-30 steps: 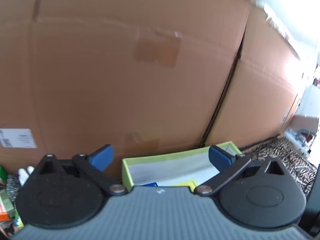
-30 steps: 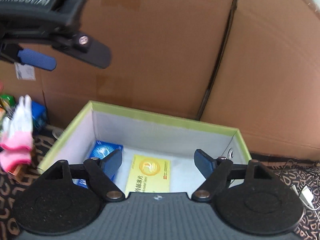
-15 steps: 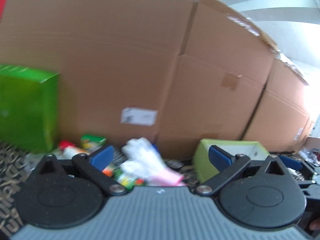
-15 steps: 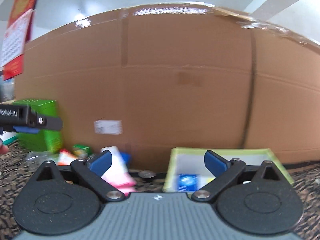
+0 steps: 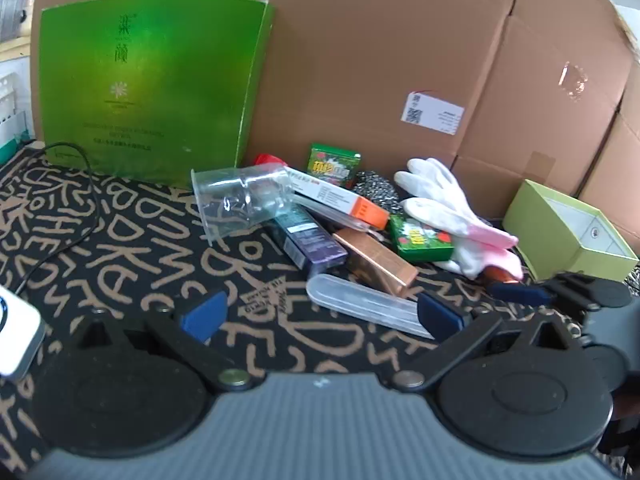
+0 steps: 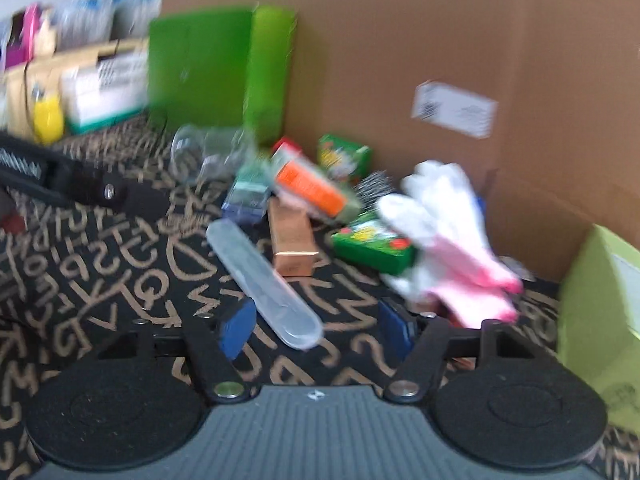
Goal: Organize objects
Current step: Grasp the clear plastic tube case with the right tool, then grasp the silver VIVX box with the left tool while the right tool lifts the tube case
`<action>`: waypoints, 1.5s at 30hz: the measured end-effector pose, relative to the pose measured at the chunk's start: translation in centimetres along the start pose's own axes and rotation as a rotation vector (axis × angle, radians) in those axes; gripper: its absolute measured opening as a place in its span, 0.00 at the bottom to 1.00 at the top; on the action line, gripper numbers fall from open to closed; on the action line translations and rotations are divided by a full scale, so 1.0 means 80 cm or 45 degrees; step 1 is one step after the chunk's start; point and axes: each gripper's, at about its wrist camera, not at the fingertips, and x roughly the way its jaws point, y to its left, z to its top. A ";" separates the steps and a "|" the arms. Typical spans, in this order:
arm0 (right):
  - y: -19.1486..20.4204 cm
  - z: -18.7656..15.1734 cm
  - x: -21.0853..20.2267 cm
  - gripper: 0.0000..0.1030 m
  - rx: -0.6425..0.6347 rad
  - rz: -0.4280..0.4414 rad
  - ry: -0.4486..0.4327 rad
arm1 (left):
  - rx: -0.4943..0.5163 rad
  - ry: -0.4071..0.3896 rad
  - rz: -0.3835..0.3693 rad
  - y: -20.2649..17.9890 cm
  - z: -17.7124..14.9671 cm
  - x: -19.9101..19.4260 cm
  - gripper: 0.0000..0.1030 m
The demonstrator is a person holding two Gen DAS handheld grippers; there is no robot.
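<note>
Meanwhile, your left gripper (image 5: pixel 322 316) and right gripper (image 6: pixel 316 330) hover wide apart and empty-jawed over the patterned cloth (image 5: pixel 132 240), a clear plastic case (image 6: pixel 264 284) lying just ahead, the lime-green box (image 5: pixel 568 232) at right.

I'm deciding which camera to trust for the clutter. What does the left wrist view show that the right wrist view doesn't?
Only the left wrist view shows the open inside of the light green box and a black cable. Only the right wrist view shows stacked cartons at far left. Both share the clear plastic case, copper box, white gloves and open left gripper.
</note>
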 end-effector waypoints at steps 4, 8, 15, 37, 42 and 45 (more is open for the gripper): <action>0.011 0.007 0.029 0.47 -0.022 0.079 0.058 | 0.017 0.035 -0.011 0.002 0.012 0.028 1.00; 0.017 0.004 0.023 0.35 0.023 0.116 0.057 | 0.010 0.053 0.023 0.003 0.025 0.063 1.00; 0.019 -0.031 -0.025 0.31 0.040 0.075 0.065 | -0.083 0.103 0.074 0.010 0.044 0.126 0.88; 0.040 -0.049 -0.061 0.31 0.063 0.161 0.115 | -0.020 0.185 -0.075 0.010 -0.002 0.064 0.87; 0.042 -0.035 -0.036 0.31 0.078 0.142 0.132 | 0.179 0.122 0.093 -0.033 0.004 0.069 0.97; 0.043 -0.030 -0.029 0.31 0.087 0.130 0.135 | 0.160 0.194 0.082 -0.031 0.009 0.093 0.63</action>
